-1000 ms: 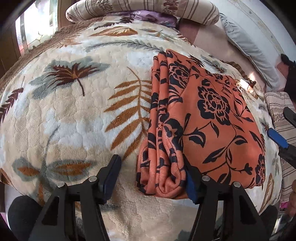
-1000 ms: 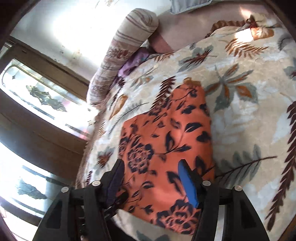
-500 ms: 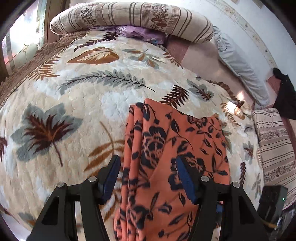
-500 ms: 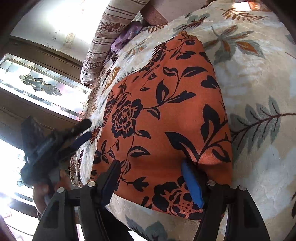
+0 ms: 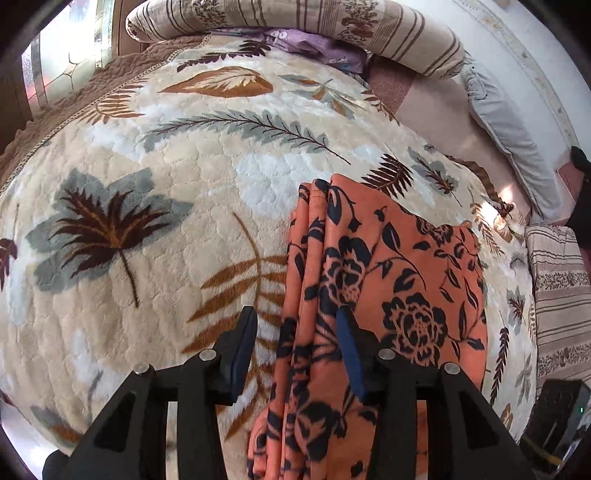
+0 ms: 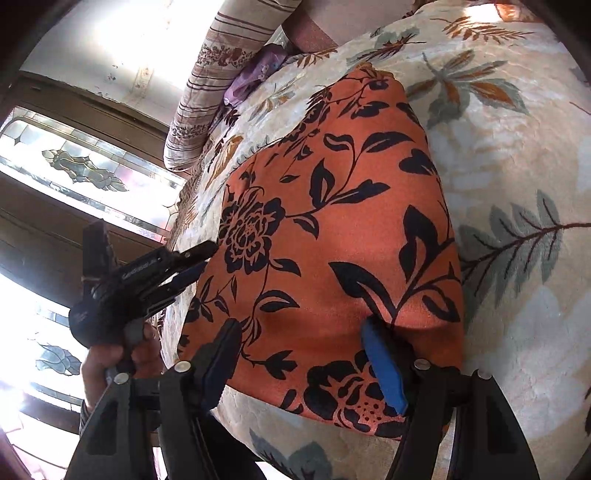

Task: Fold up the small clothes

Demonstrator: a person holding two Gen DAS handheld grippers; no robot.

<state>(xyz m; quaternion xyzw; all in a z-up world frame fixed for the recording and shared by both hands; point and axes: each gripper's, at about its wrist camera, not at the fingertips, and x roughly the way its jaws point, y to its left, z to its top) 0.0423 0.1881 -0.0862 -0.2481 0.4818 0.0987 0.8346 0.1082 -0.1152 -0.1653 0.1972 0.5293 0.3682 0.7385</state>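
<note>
A folded orange garment with black flowers [image 5: 399, 280] lies on a cream leaf-patterned blanket [image 5: 147, 229]. My left gripper [image 5: 297, 343] is open, its jaws straddling the garment's layered left edge near the front corner. In the right wrist view the garment [image 6: 332, 236] fills the middle. My right gripper [image 6: 303, 358] is open and low over the garment's near edge, with the right blue pad [image 6: 384, 365] pressed into a fold. The left gripper [image 6: 192, 264] also shows at the garment's far side, held by a hand.
A striped bolster [image 5: 303, 26] and a purple cloth [image 5: 314, 46] lie at the head of the bed. A grey pillow [image 5: 509, 122] and a striped cushion [image 5: 561, 295] sit to the right. A stained-glass window [image 6: 74, 173] is beside the bed.
The left gripper moved forward over the garment's left edge, then drew back a little. The right gripper came down close to the garment's near edge and stays there.
</note>
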